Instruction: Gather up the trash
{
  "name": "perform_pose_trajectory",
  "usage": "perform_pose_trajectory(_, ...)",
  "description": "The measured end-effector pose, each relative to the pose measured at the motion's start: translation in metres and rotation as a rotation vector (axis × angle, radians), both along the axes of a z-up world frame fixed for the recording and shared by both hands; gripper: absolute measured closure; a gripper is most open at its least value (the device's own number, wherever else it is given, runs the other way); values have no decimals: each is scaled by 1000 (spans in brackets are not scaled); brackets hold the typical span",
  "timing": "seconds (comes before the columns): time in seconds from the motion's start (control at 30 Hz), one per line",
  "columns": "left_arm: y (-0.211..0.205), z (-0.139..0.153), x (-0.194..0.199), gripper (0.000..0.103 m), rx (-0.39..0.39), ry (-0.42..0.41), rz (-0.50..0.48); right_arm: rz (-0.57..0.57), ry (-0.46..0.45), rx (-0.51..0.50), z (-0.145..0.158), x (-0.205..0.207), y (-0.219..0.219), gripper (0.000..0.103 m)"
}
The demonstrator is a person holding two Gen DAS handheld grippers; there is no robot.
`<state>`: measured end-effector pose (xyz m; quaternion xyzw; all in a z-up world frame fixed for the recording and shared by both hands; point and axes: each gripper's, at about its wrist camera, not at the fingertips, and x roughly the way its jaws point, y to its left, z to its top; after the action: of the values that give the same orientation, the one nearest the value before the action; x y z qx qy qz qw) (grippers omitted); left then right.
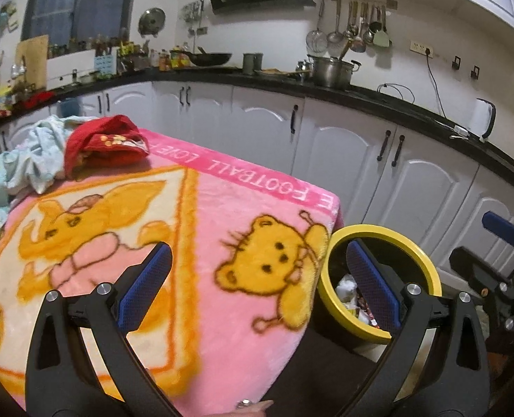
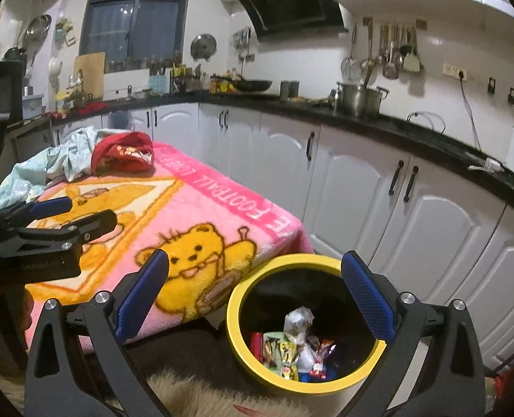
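A yellow-rimmed bin (image 2: 243, 344) stands on the floor beside the table's near corner, holding several wrappers and a crumpled paper (image 2: 298, 344). It also shows in the left wrist view (image 1: 427, 260). My right gripper (image 2: 253, 285) is open and empty above the bin's left rim. My left gripper (image 1: 257, 271) is open and empty over the pink bear blanket (image 1: 194, 229), near its corner. The left gripper shows at the left of the right wrist view (image 2: 65, 215), and the right gripper at the right edge of the left wrist view (image 1: 493, 243).
A red cloth (image 1: 107, 142) and a pale blue cloth (image 1: 31, 156) lie at the table's far end. White cabinets (image 1: 326, 146) under a black counter (image 1: 378, 100) run behind. A fur rug (image 2: 194, 396) lies on the floor in front of the bin.
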<state>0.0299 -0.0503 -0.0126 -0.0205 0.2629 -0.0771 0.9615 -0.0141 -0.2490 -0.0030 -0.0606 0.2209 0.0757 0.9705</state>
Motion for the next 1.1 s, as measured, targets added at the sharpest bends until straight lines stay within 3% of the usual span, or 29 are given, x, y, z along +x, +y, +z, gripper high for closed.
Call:
perform_pose_trajectory(0.37,16,-9,-33,11,-25,-99,62,-20,-184,9,-11,-38,9,6)
perform_pose_trajectory(0.67,18,-14,-47,11,-3,-134,92,-70,-90,-2,-40,-31,13,6)
perform_pose_trajectory(1.1,19,-17,-48,11,-12,-127,88,-66,-106,10,-40,-33,12,6)
